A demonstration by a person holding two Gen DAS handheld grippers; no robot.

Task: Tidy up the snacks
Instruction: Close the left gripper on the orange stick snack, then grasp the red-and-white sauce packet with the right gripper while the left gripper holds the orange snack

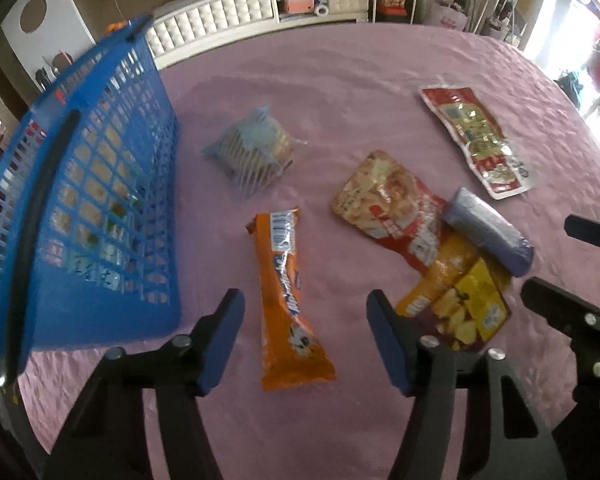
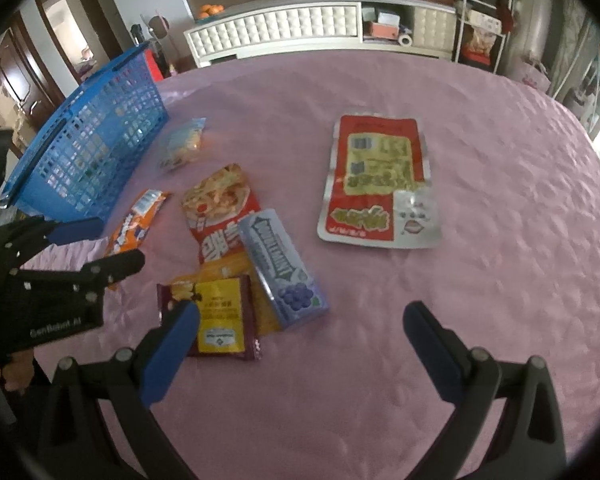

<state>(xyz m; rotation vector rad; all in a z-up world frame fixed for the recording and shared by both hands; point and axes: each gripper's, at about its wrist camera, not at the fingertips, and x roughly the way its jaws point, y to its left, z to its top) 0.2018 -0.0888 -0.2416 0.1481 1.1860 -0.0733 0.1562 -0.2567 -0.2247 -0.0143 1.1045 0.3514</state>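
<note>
My left gripper points down over an orange snack packet that lies lengthwise between its blue pads; the pads stand clear of it on both sides, so it is open. To the left a blue mesh basket holds several packets. My right gripper is open above the purple cloth, its left fingertip over a yellow and maroon packet. A purple gum box lies just beyond, partly on a red and white noodle packet. In the right wrist view the left gripper straddles the orange packet.
A clear bluish cracker pack lies near the basket wall. A flat red and yellow pouch lies farther out on the purple tablecloth. A white cabinet stands behind the table. My right gripper's fingers show at the left wrist view's right edge.
</note>
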